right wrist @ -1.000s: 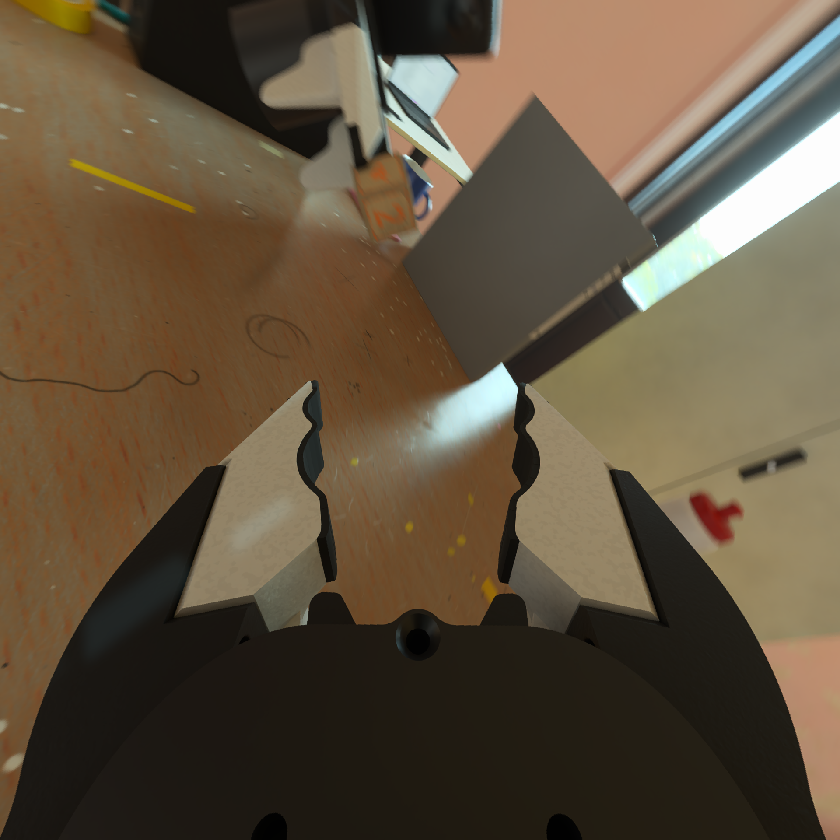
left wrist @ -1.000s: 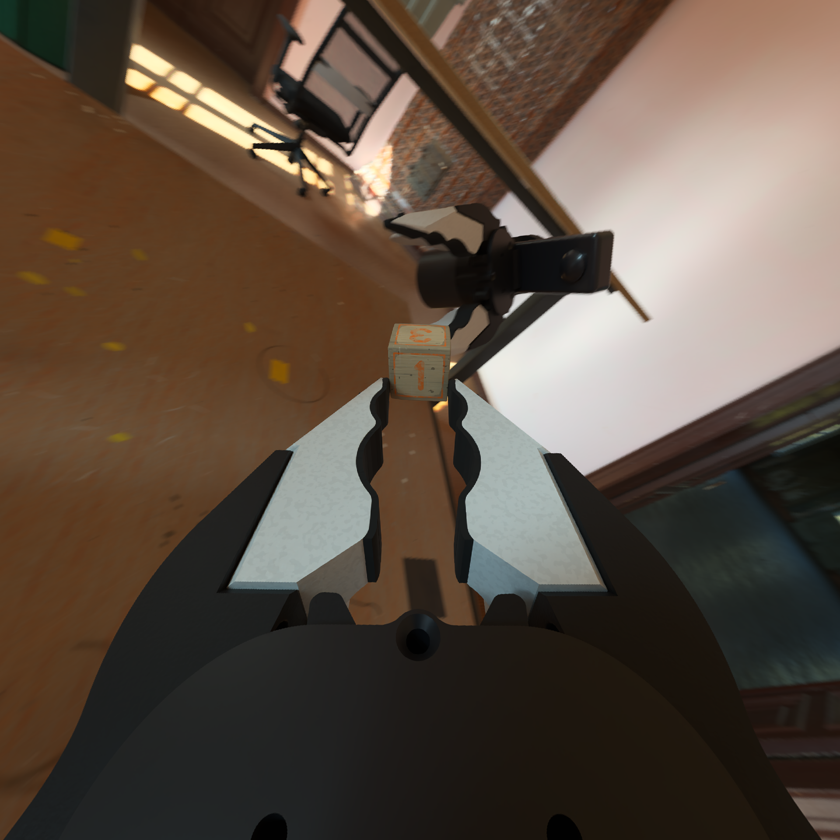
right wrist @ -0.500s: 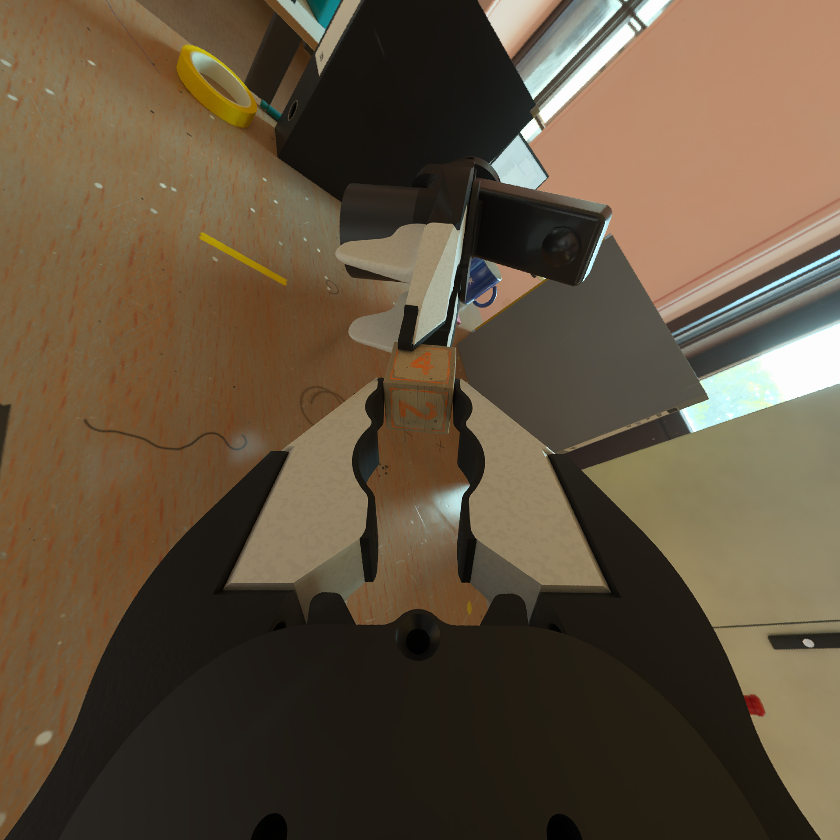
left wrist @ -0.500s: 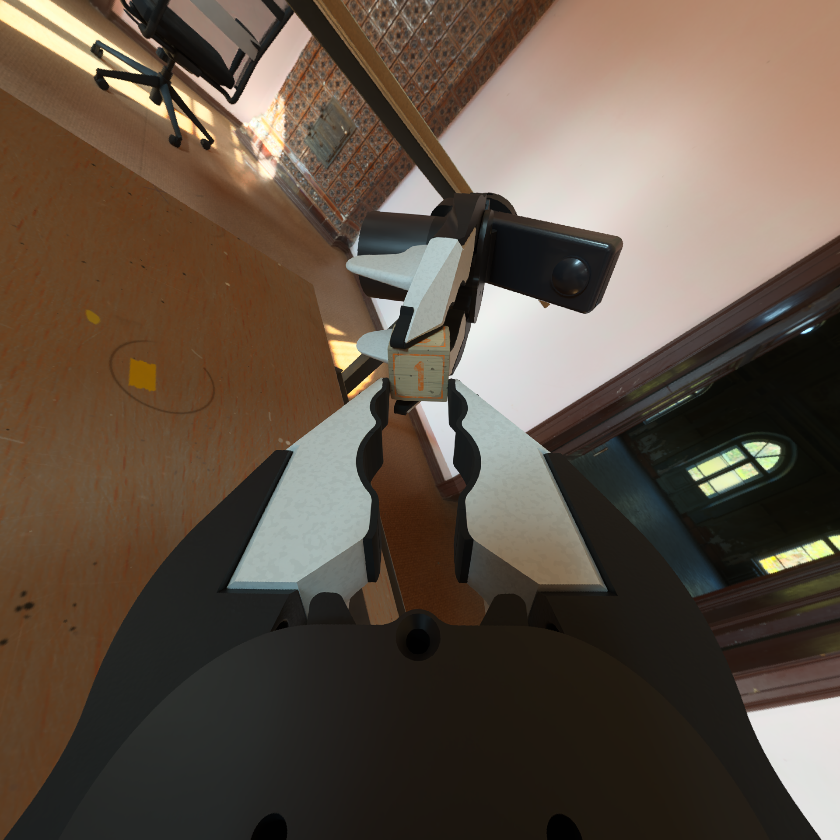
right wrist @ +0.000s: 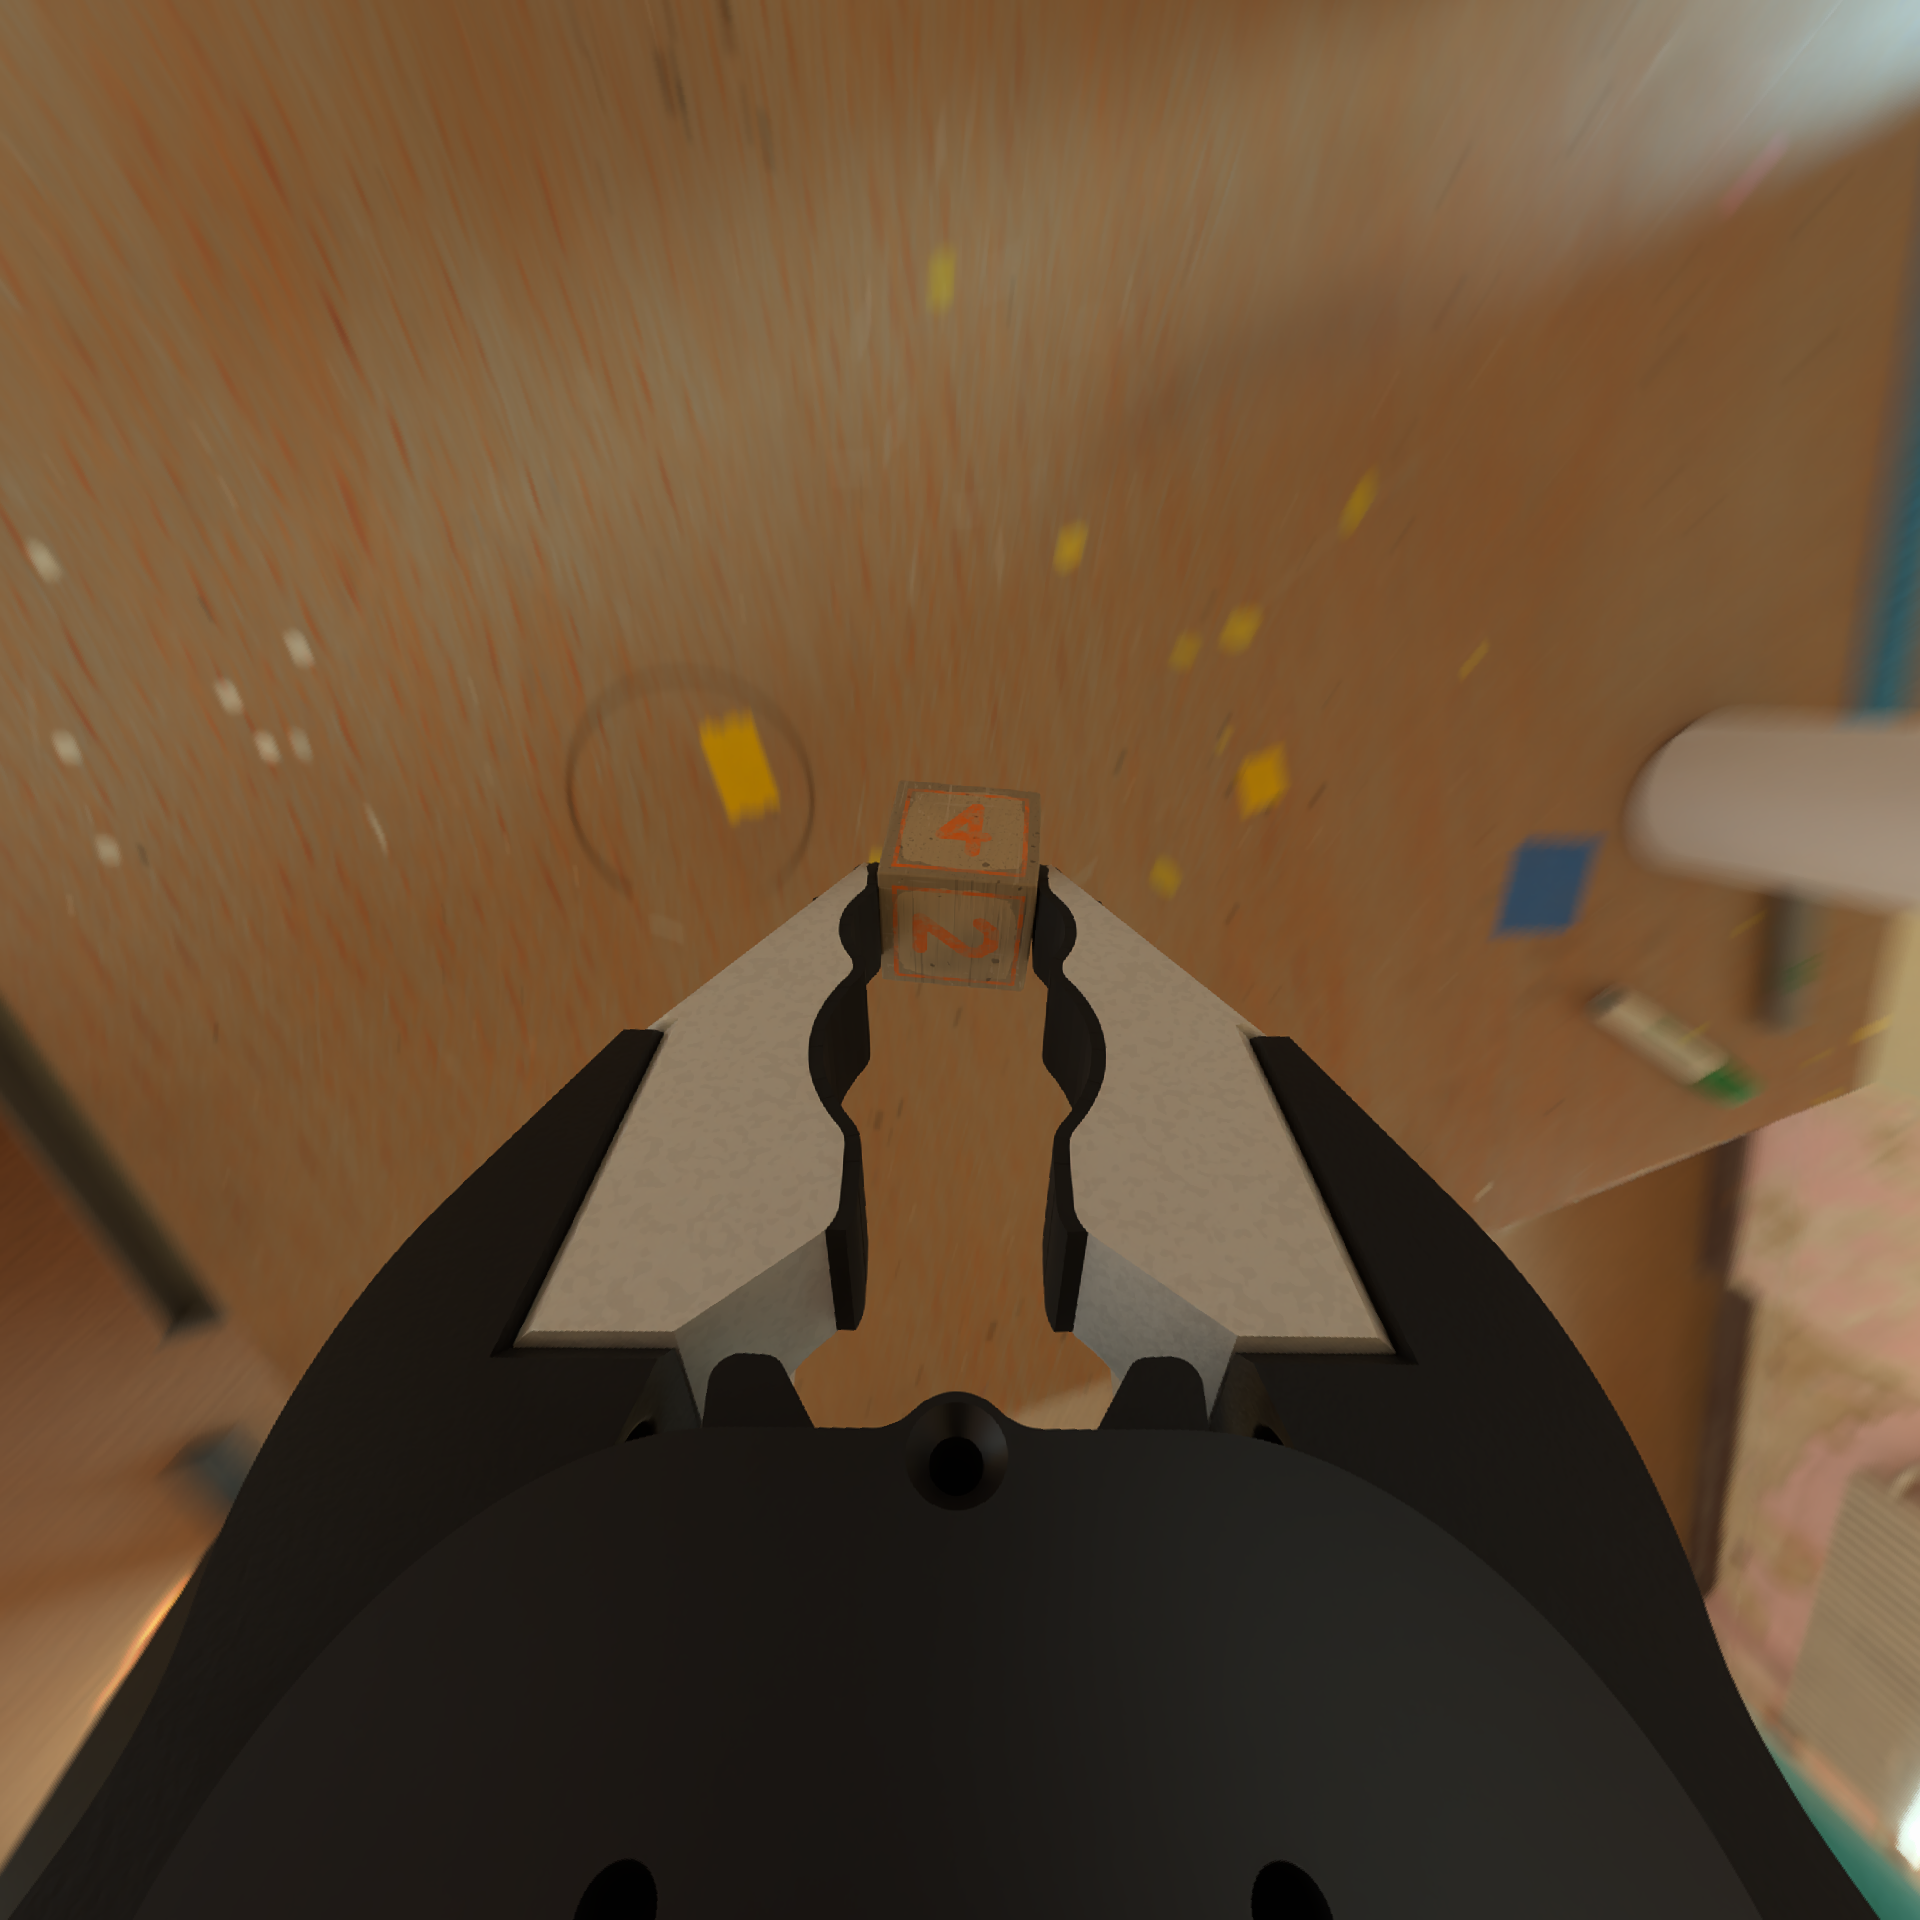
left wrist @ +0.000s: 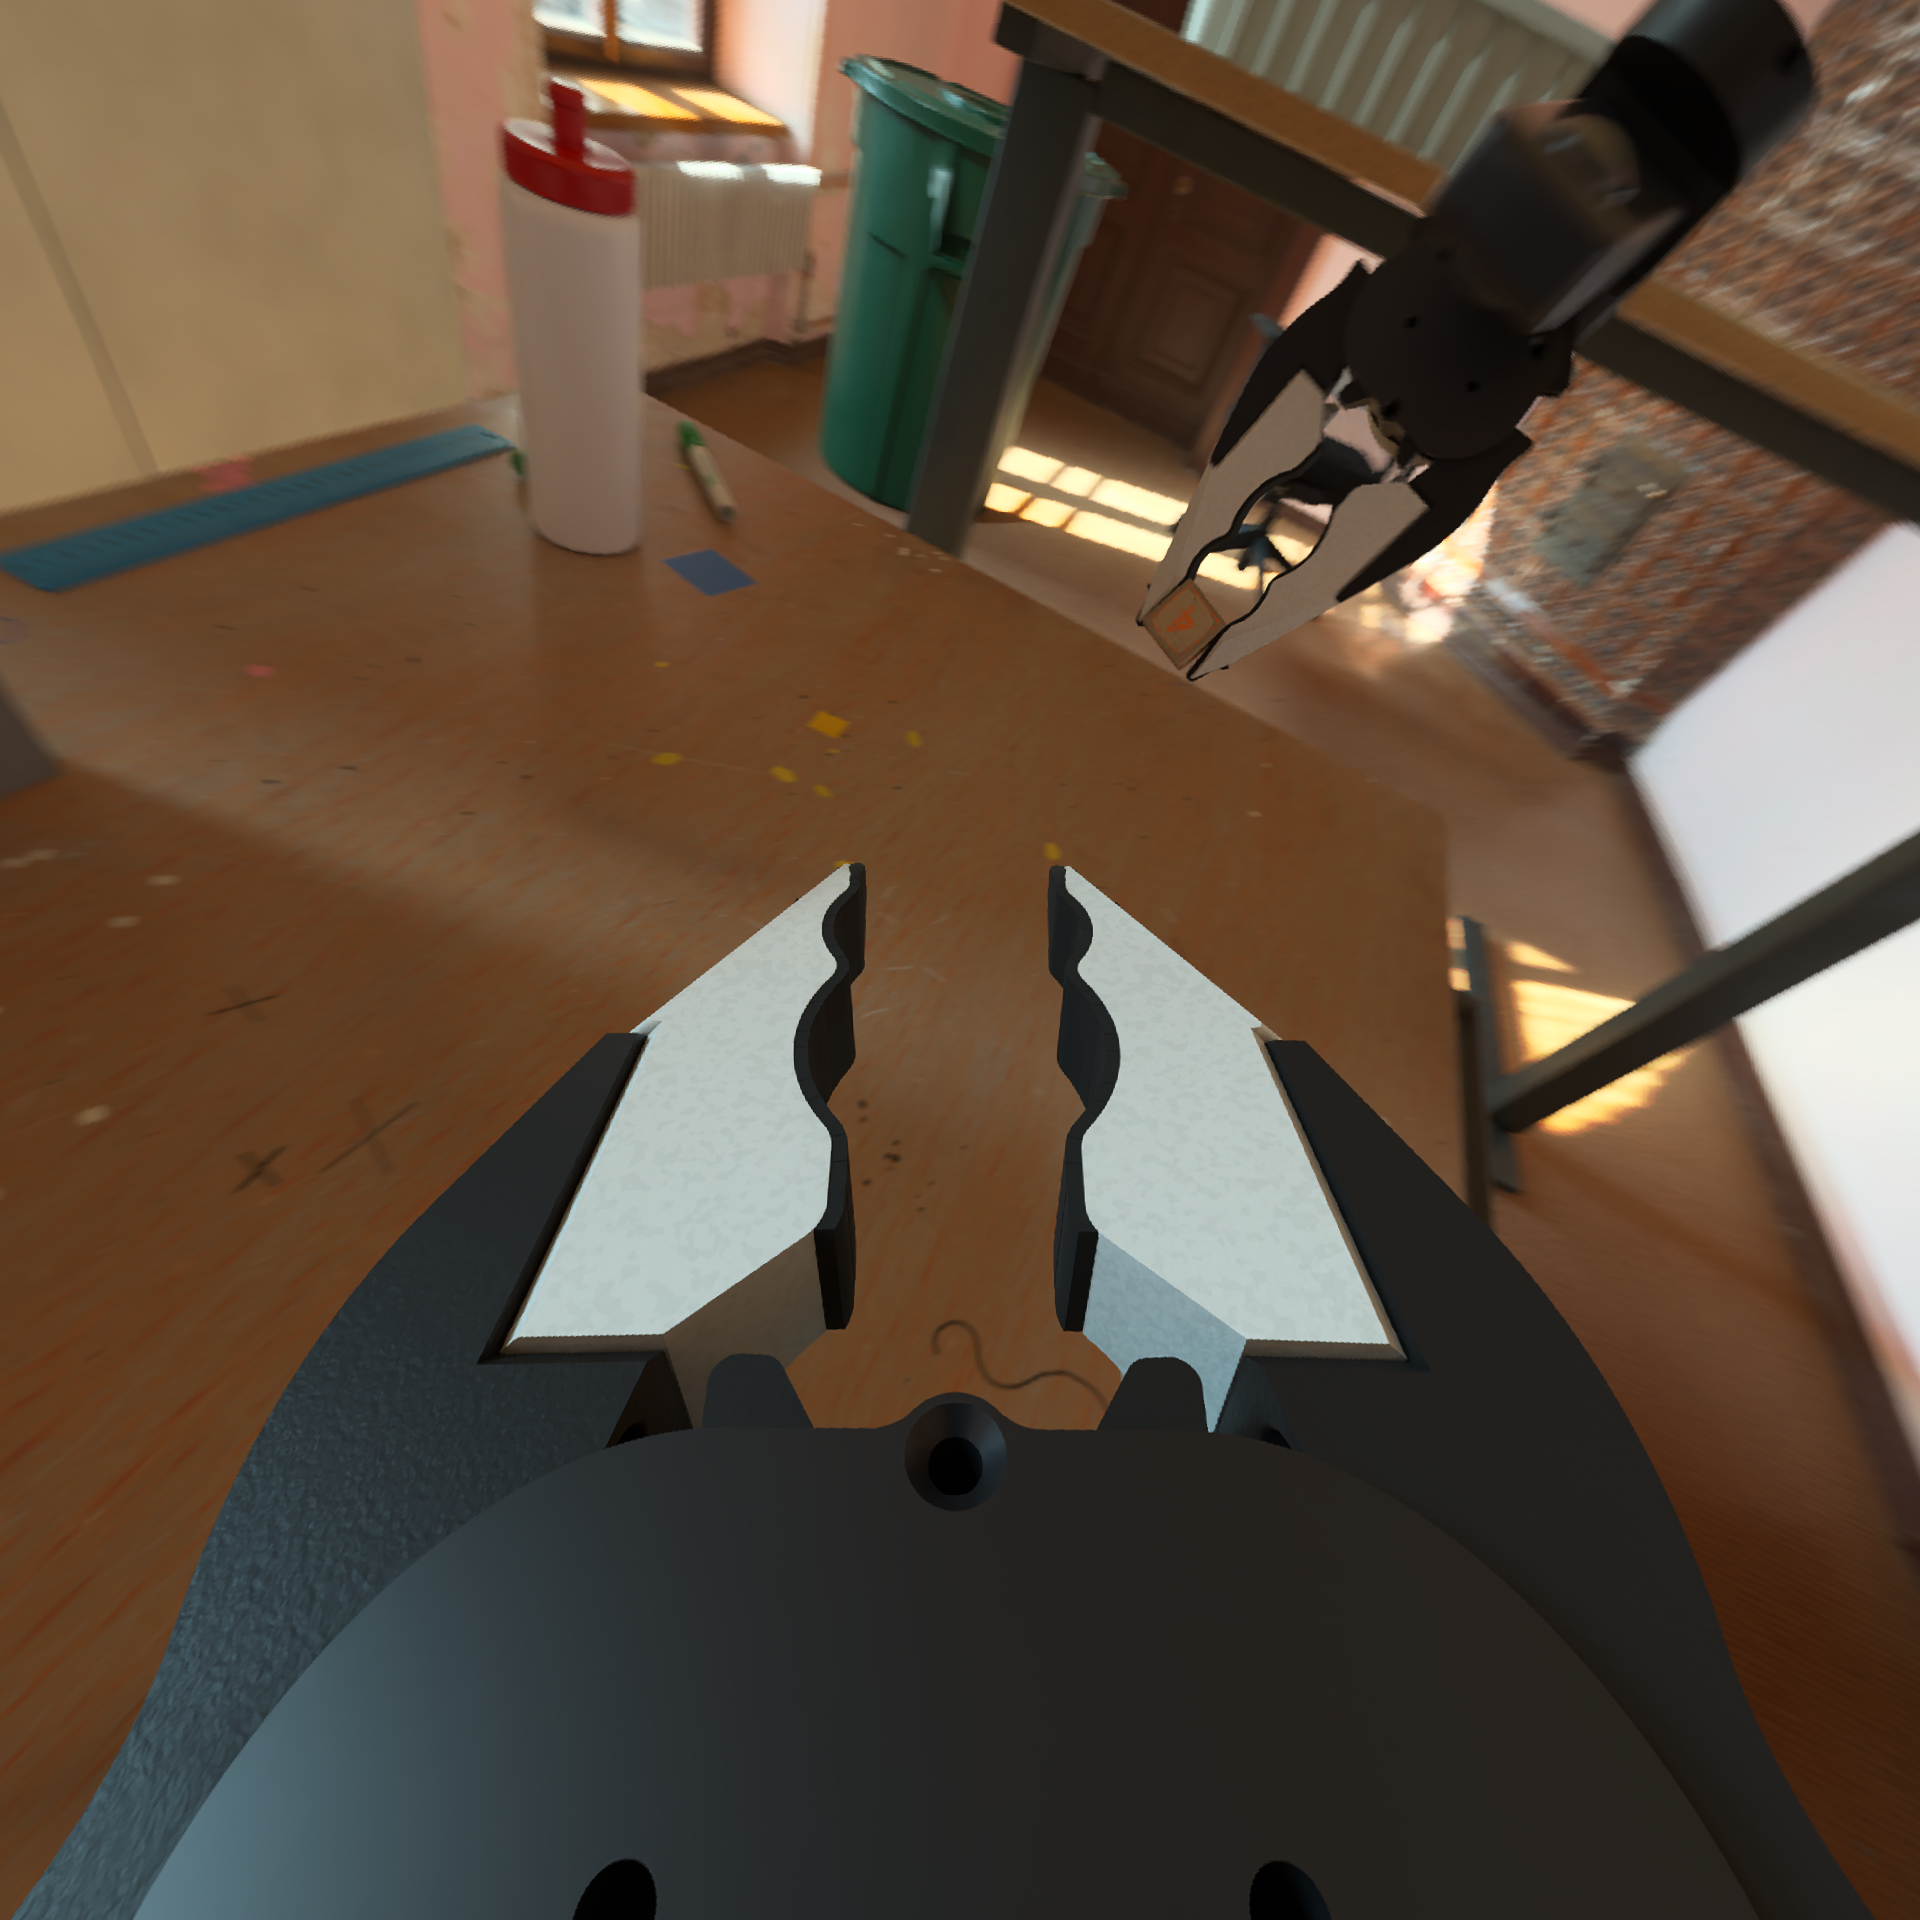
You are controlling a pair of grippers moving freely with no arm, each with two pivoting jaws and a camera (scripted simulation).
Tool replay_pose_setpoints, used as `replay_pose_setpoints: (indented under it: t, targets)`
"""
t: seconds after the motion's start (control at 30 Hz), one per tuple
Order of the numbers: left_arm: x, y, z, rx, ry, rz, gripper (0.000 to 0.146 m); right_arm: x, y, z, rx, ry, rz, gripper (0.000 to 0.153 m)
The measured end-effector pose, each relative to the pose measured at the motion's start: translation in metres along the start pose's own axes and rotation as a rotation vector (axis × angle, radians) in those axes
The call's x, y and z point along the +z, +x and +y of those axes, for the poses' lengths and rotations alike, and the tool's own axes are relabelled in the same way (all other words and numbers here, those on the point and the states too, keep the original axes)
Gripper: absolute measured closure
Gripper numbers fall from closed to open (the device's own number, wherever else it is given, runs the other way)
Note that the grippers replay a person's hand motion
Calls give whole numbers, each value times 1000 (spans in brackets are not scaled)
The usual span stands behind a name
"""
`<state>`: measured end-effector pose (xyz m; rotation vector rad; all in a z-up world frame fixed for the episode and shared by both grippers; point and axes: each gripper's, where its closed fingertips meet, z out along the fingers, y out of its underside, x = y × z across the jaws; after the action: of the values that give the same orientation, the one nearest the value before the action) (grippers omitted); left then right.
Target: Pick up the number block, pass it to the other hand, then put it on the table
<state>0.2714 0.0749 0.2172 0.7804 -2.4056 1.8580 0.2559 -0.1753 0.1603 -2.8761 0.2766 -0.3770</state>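
Observation:
The number block (right wrist: 958, 891) is a small wooden cube with orange digits. My right gripper (right wrist: 956, 883) is shut on it at the fingertips and holds it in the air above the wooden table (right wrist: 416, 416). In the left wrist view the right gripper (left wrist: 1205, 634) hangs at the upper right, above the table's far edge, with the block (left wrist: 1179, 623) between its tips. My left gripper (left wrist: 954, 883) is open and empty, low over the table (left wrist: 416, 831), well apart from the block.
A white bottle with a red cap (left wrist: 574, 343) stands at the table's far left, with a green marker (left wrist: 707, 486), a blue ruler (left wrist: 249, 509) and a blue paper square (left wrist: 709, 571) near it. A green bin (left wrist: 935, 281) and another table (left wrist: 1351, 145) stand beyond the edge.
The left gripper let go of the block and drew back, open. The right gripper keeps the block and has swung away, now facing down at the table.

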Motion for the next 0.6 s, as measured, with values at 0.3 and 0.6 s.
replay_pose_setpoints:
  t: [0.3,0.6]
  targets:
    - [-21,-9,11,135,-62,-195,113,89,2,104,55,-482,-235,124]
    - [-34,-22,10,90,-39,-197,129,116,-5,134,53,-615,-279,124]
